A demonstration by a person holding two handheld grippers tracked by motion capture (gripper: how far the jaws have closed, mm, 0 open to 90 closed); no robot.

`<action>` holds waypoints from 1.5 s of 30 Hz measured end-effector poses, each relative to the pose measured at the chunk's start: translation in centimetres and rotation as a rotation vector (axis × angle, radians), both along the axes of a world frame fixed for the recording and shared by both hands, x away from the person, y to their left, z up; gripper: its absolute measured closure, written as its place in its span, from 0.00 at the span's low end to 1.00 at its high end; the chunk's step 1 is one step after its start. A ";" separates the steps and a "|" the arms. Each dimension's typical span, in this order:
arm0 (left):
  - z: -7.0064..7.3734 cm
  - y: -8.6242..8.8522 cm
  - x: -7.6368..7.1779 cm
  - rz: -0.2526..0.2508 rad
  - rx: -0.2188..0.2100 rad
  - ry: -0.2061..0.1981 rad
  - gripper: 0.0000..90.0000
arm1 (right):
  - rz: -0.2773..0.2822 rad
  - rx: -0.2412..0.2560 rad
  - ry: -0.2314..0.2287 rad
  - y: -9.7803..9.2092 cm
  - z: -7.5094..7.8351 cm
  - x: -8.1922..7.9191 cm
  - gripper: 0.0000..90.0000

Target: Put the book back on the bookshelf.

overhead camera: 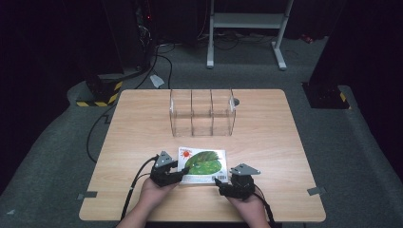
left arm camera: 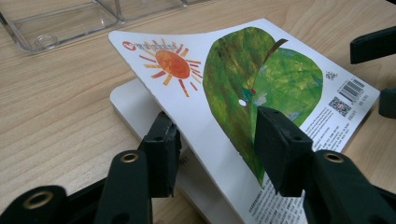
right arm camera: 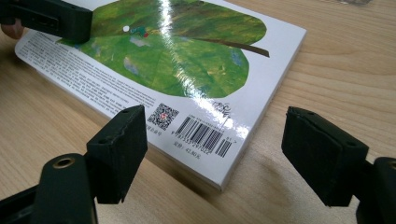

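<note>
On the near half of the wooden table (overhead camera: 142, 123), between the two grippers, lies a picture book (overhead camera: 203, 165) with a green leaf and orange sun on its cover. At its left edge the left gripper (left arm camera: 215, 135) has its jaws narrowed around the cover (left arm camera: 243, 79), one jaw under the lifted sheet and one on top, so the cover curls up off the pages below. Whether the pads truly pinch the sheet I cannot tell. At the right, the right gripper (right arm camera: 215, 144) stands with jaws wide apart, straddling the barcode corner and holding nothing. Beyond the book, a clear three-slot organizer (overhead camera: 202, 113) stands upright mid-table.

The step looks like getting a firm grasp on the book. To do it well, the left should take the whole block rather than the cover alone, which would bend or crease; the right should slide its lower jaw under the corner, then close squarely
</note>
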State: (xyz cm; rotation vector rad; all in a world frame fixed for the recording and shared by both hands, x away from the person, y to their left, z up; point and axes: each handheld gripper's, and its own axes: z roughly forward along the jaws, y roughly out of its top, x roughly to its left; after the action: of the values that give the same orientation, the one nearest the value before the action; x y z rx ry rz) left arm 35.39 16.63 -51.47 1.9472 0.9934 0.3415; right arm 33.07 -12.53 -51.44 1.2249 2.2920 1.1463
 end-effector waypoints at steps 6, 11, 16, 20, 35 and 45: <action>0.2 -0.2 -0.3 -0.020 -0.004 -0.031 0.62 | -0.012 0.014 -0.001 -0.2 0.1 0.0 0.25; 0.5 -0.2 -0.7 -0.031 0.001 -0.063 0.64 | -0.022 0.033 -0.005 -0.4 0.3 0.0 0.25; 0.7 -0.4 -1.0 -0.044 0.013 -0.106 0.64 | -0.032 0.049 -0.003 -0.7 0.3 0.1 0.25; 0.9 -0.4 -1.3 -0.053 0.003 -0.135 0.66 | -0.041 0.056 -0.003 -0.8 0.3 0.1 0.25; 1.5 -0.5 -2.0 -0.069 0.009 -0.190 0.68 | -0.049 0.089 -0.004 -1.1 0.6 0.8 0.24; 1.7 -0.6 -2.9 -0.083 0.007 -0.230 0.70 | -0.042 0.145 0.035 -1.3 0.9 2.1 0.23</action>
State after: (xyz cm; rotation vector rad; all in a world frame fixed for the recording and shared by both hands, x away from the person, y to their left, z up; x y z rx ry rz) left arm 32.52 16.02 -49.80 1.9001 0.7610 0.5096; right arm 35.18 -13.85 -50.54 1.3486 2.2302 1.3048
